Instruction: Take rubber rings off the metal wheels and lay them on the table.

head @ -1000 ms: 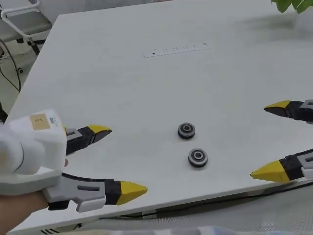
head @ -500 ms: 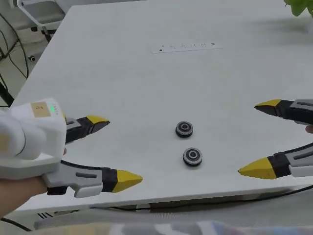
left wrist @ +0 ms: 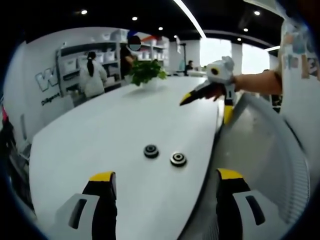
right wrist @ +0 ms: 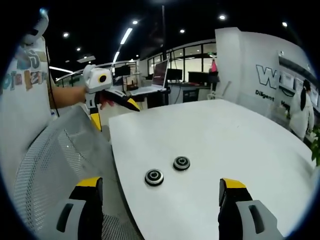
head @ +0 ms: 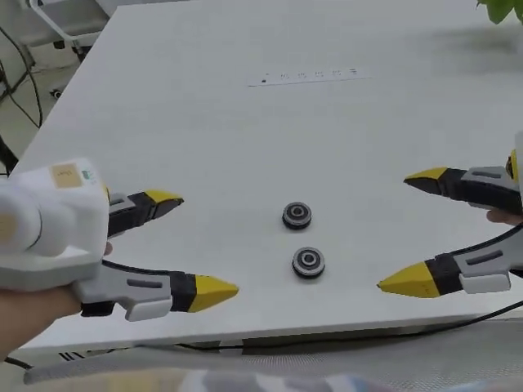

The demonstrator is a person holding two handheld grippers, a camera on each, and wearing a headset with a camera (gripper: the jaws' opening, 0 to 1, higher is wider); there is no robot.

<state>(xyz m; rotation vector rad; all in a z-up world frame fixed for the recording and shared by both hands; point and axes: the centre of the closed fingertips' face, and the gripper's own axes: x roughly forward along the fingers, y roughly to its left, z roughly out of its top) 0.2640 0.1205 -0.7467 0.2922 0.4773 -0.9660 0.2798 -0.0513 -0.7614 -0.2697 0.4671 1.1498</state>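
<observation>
The left claw [head: 204,243] reaches in from the left, low over the table [head: 204,122]. Its yellow-tipped jaws are spread wide with nothing between them and point right, and the person's left hand [head: 24,318] holds it at the near edge. The right claw [head: 395,232] mirrors it from the right, its jaws just as wide apart and empty, pointing left. Between the two claws, touched by neither, the two metal wheels lie flat on the table. The far wheel [head: 297,215] sits just beside the near wheel [head: 308,261], and the dark rubber rings [head: 296,262] are on both. The near wheel lies close to the table's front edge, which runs just below both claws. Beyond the wheels the tabletop is broad and bare up to a socket strip [head: 309,76] set into it. A plant [head: 500,8] stands at the far right corner.
</observation>
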